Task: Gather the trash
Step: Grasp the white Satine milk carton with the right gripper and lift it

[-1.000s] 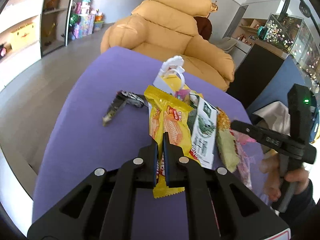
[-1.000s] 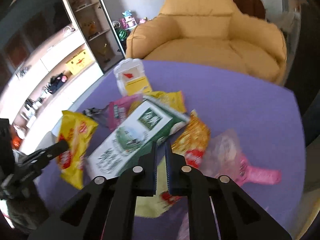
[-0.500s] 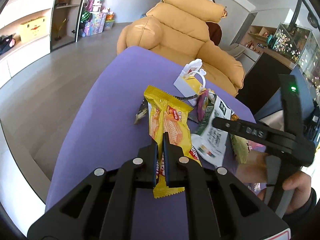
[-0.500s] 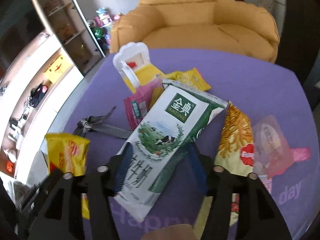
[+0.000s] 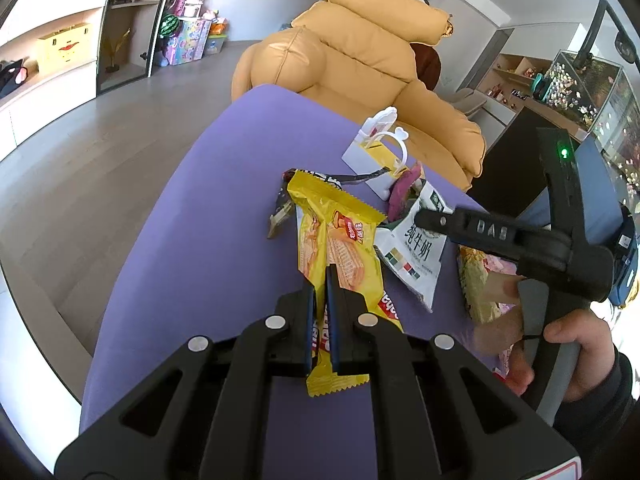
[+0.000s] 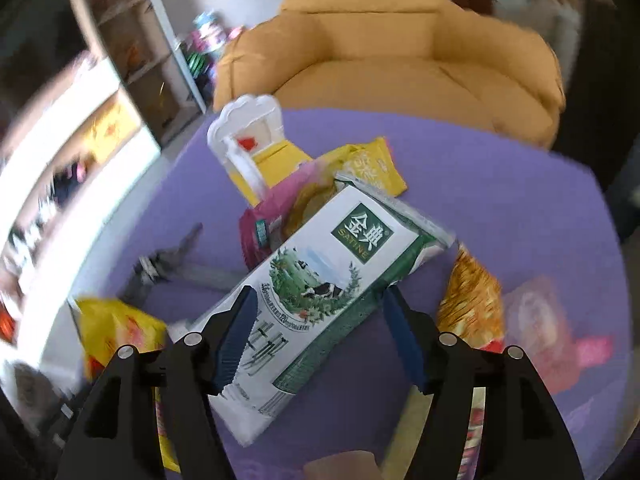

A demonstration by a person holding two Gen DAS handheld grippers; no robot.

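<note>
My left gripper [image 5: 320,280] is shut on a yellow wafer wrapper [image 5: 340,248] and holds it over the purple table [image 5: 224,216]. My right gripper [image 6: 318,304] is open, its jaws on either side of a flattened green and white milk carton [image 6: 320,280] in the pile. That carton also shows in the left wrist view [image 5: 416,248], under the right gripper [image 5: 424,216]. The yellow wrapper appears at the lower left of the right wrist view [image 6: 116,328].
A white and yellow toy chair [image 6: 252,148], pink wrapper [image 6: 264,220], yellow packet [image 6: 372,168], orange snack bag [image 6: 472,296], clear pink bag [image 6: 548,328] and a dark wrapper [image 5: 320,180] lie on the table. A tan armchair [image 5: 360,60] stands beyond.
My right gripper opened and moved down around the milk carton. My left gripper kept the yellow wrapper and drew back to the left.
</note>
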